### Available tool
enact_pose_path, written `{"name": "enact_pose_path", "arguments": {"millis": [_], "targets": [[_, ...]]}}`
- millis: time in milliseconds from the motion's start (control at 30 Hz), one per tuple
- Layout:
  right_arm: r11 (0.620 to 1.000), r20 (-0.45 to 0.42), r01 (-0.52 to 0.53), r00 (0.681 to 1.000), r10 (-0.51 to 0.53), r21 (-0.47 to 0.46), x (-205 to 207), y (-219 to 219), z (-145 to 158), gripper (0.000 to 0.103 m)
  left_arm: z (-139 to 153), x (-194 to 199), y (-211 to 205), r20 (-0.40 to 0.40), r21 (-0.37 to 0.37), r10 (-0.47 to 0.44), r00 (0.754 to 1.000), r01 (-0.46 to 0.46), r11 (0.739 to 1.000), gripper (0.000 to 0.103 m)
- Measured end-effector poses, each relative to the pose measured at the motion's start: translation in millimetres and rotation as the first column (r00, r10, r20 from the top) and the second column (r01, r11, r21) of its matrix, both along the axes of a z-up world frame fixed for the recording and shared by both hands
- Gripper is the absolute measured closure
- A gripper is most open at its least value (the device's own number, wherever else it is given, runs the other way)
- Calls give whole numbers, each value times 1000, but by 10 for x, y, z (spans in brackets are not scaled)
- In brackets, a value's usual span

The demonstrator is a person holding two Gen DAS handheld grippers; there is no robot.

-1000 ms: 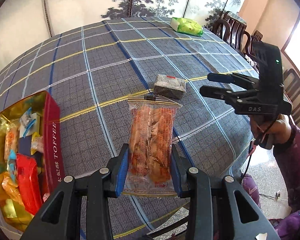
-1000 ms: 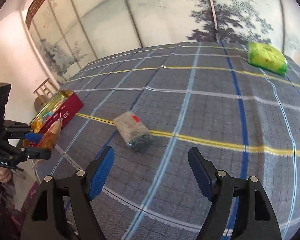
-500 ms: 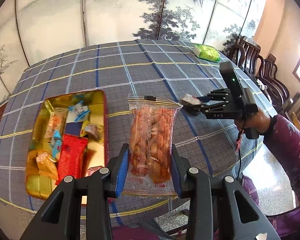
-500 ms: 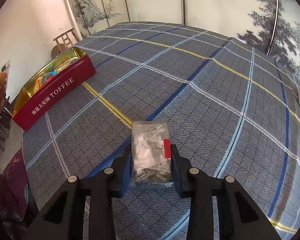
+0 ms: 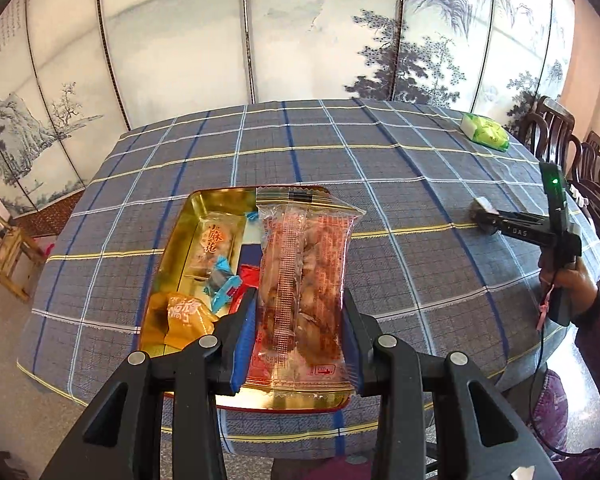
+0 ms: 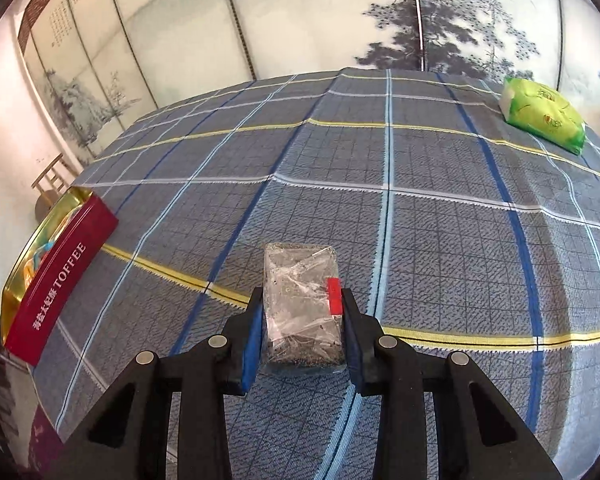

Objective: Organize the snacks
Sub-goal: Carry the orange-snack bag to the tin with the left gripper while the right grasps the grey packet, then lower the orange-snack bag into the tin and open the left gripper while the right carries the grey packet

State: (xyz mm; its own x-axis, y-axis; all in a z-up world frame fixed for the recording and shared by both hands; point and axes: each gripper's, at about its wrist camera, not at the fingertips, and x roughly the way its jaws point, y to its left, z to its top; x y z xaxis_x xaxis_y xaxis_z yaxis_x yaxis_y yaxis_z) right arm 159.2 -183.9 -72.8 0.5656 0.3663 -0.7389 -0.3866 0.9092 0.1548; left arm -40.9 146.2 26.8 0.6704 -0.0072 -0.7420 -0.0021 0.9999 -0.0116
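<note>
The left gripper is clamped on a clear packet of fried twists, held above the toffee tin at the desk's near left; releasing comes next. The right gripper is clamped on a grey packet lying on the desk, ready to lift toward the tin.

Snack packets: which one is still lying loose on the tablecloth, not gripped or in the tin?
The green packet at the far edge; nothing grips it, and it lies outside the tin.

A table with a blue-grey checked cloth carries a red toffee tin at its near left edge. Right of the tin lies a clear dark packet; a green pack sits far beyond.
</note>
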Motion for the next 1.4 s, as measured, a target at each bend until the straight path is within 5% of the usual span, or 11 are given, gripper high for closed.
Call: {"name": "enact_pose_path", "arguments": {"millis": [300, 800, 1167, 1400], "targets": [[997, -9, 74, 997, -74, 15, 74, -89, -5, 67, -216, 102, 110, -12, -33, 12, 1000, -12, 999, 68], [994, -5, 105, 995, -105, 12, 73, -127, -10, 67, -145, 98, 37, 47, 1, 12, 999, -12, 1000, 69], [994, 0, 106, 994, -106, -11, 70, -108, -25, 67, -52, -32, -144, 102, 142, 45, 994, -59, 988, 66], [994, 4, 104, 995, -104, -26, 29, -63, -25, 67, 32, -148, -203, 162, 221, 71, 984, -106, 969, 44]]}}
